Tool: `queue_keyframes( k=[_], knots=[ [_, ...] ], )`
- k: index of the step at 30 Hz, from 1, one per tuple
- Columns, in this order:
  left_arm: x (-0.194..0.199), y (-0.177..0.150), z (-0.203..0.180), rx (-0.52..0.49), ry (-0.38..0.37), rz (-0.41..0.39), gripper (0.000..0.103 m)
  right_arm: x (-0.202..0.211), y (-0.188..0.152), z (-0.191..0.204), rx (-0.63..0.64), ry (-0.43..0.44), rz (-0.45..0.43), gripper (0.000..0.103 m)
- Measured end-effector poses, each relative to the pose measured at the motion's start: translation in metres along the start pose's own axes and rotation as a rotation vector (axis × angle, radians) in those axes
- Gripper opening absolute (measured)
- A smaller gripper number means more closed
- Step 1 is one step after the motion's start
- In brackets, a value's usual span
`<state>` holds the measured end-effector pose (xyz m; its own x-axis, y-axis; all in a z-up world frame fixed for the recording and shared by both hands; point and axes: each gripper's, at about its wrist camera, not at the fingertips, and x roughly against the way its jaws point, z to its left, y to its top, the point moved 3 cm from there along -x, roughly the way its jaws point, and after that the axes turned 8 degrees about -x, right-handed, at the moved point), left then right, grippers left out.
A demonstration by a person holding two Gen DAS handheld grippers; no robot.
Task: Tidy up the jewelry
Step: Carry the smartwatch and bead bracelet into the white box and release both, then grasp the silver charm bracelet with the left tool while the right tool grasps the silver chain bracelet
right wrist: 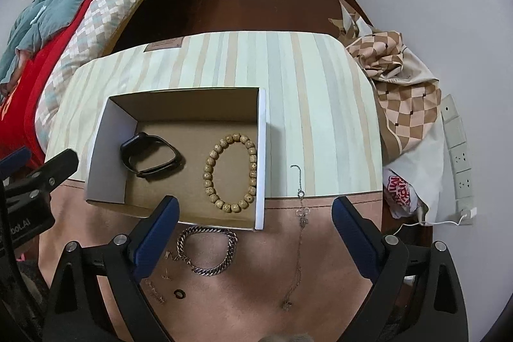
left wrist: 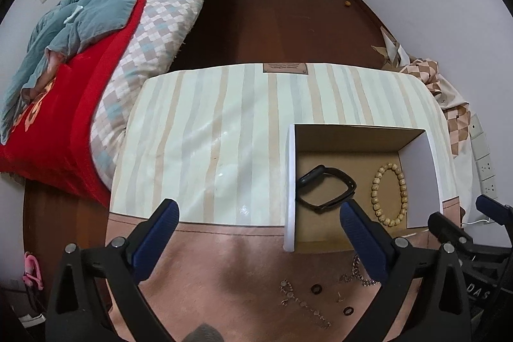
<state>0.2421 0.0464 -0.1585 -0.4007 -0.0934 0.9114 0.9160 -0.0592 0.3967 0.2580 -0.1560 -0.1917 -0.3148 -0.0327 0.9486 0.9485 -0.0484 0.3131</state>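
Task status: partly done, judged from the layout. Two items lie inside the box; several pieces remain outside it.
Box [right wrist: 261, 159]: open-topped cardboard, white outside, plain brown inside, rectangular, standing on the surface [right wrist: 320, 104].
Stored item 1: black wristband [right wrist: 149, 156], smooth and rubbery in look, closed into a flattened loop, on the box floor towards the left wall in the right wrist view.
Stored item 2: bead bracelet [right wrist: 229, 172], round tan speckled beads in an oval ring, lying beside the wristband and apart from it.
Remaining item 1: chain bracelet [right wrist: 208, 252], heavy silver curb links, looped on the surface just in front of the box.
Remaining item 2: thin necklace [right wrist: 299, 233], fine metal chain stretched in a long line to the right of the box.
Remaining item 3: small dark rings [left wrist: 348, 311] and a slim linked bracelet [left wrist: 304, 303], near the front edge.
Surface covering: glossy striped cloth in cream, beige and grey, with a matt pink-brown band at the front.
Left hand-held gripper [left wrist: 259, 233]: jaws spread wide, nothing between the blue ribbed pads.
Right hand-held gripper [right wrist: 255, 233]: jaws spread wide, empty, above the chain bracelet.
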Motion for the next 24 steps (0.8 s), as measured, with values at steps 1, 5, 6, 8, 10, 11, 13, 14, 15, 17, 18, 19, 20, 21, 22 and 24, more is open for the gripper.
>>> queue_keyframes(
  k=[1,5,6,8,10,11,13,14,15,17,18,19,20,21,22,24],
  knots=[
    [0.002,-0.001,0.001,0.002,0.002,-0.002,0.102,0.002,-0.001,0.0,-0.003,-0.001,-0.003,0.097],
    [0.016,-0.007,0.005,0.018,0.008,-0.027,0.102,0.015,-0.002,0.0,-0.003,-0.015,-0.033,0.097],
    [0.019,-0.007,0.005,0.021,0.011,-0.034,0.102,0.018,-0.002,0.001,-0.005,-0.015,-0.039,0.097],
    [0.029,-0.01,0.008,0.029,0.022,-0.053,0.102,0.027,-0.003,0.0,-0.004,-0.019,-0.056,0.097],
    [0.038,-0.013,0.009,0.032,0.025,-0.069,0.102,0.039,-0.006,0.001,-0.008,-0.02,-0.08,0.097],
    [0.042,-0.014,0.01,0.032,0.028,-0.078,0.102,0.045,-0.008,0.0,-0.007,-0.022,-0.091,0.097],
    [0.055,-0.018,0.011,0.028,0.034,-0.101,0.102,0.059,-0.011,0.001,-0.008,-0.023,-0.119,0.097],
    [0.06,-0.019,0.011,0.028,0.034,-0.111,0.102,0.067,-0.013,0.001,-0.007,-0.025,-0.136,0.097],
    [0.064,-0.02,0.011,0.029,0.035,-0.119,0.102,0.075,-0.015,0.0,-0.006,-0.029,-0.15,0.097],
    [0.077,-0.025,0.012,0.034,0.042,-0.143,0.102,0.09,-0.018,0.0,-0.008,-0.031,-0.181,0.097],
    [0.083,-0.027,0.012,0.037,0.041,-0.152,0.102,0.097,-0.02,-0.001,-0.009,-0.033,-0.195,0.097],
    [0.09,-0.03,0.012,0.041,0.036,-0.162,0.102,0.104,-0.022,-0.001,-0.009,-0.032,-0.209,0.097],
    [0.095,-0.033,0.012,0.042,0.034,-0.167,0.102,0.108,-0.024,-0.001,-0.009,-0.031,-0.216,0.097],
    [0.1,-0.035,0.012,0.042,0.032,-0.172,0.102,0.115,-0.028,0.0,-0.009,-0.03,-0.226,0.097],
    [0.105,-0.038,0.011,0.04,0.03,-0.178,0.102,0.12,-0.03,0.0,-0.009,-0.03,-0.232,0.097],
    [0.112,-0.042,0.01,0.039,0.031,-0.188,0.102,0.129,-0.036,0.001,-0.002,-0.033,-0.248,0.097]
  ],
)
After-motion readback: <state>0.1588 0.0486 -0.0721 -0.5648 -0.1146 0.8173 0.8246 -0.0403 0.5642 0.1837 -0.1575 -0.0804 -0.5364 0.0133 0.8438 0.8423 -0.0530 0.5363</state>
